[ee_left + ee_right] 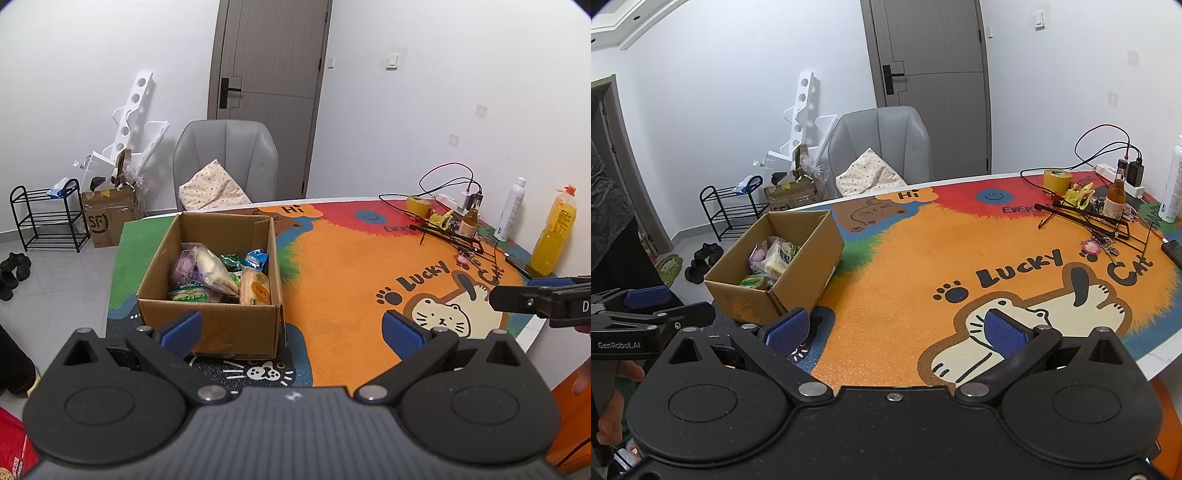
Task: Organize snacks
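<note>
A brown cardboard box (207, 325) stands on the left part of the colourful cat mat (343, 280). It holds several snack packs (218, 277): purple, white, green, blue and an orange-labelled one. The box also shows in the right wrist view (753, 302), with its snacks (772, 258). My left gripper (291, 328) is open and empty, just in front of the box's near wall. My right gripper (897, 328) is open and empty above the mat, right of the box. Each gripper appears at the edge of the other's view.
At the table's far right lie tangled cables (1100, 221), a yellow tape roll (1057, 180), a small brown bottle (1116, 195), a white spray can (510, 208), an orange juice bottle (556, 232) and a phone (1172, 251). A grey chair (225, 162) stands behind the table.
</note>
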{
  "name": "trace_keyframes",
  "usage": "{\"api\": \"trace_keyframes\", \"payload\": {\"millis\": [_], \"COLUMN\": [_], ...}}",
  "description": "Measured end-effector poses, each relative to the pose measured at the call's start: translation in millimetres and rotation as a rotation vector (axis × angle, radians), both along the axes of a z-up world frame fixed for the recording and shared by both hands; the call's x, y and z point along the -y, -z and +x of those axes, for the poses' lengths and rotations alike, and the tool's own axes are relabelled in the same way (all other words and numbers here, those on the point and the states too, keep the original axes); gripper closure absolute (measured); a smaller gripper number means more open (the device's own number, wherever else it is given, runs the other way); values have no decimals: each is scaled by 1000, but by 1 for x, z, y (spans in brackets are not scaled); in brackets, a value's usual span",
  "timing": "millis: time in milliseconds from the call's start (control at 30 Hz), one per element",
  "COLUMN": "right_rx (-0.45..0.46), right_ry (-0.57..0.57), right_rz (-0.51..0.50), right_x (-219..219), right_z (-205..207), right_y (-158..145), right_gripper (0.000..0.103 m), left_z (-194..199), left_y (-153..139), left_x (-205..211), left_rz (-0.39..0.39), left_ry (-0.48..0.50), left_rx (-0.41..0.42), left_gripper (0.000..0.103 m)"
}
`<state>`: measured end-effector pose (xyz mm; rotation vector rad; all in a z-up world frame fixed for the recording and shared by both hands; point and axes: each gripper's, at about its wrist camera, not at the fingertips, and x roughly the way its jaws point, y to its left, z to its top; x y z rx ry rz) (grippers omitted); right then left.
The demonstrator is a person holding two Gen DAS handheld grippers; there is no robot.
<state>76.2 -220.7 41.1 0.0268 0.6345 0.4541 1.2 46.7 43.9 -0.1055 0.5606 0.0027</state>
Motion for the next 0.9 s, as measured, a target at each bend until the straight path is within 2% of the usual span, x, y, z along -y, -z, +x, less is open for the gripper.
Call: {"api": "trace_keyframes", "payload": {"millis": [400, 900], "right_rx": [-24, -24], "right_ry": [-28, -13], "right_rz": [42, 22], "right_x": [2, 1], "right_z": [0, 0], "right_y": [-1, 2], "right_gripper": [0, 0], "left_z": [0, -5], "left_y": [0, 5], "left_x": [0, 1], "left_rz": [1, -1], "left_ry": [2, 3], "left_rx": [-1, 16], "left_gripper": [0, 0]}}
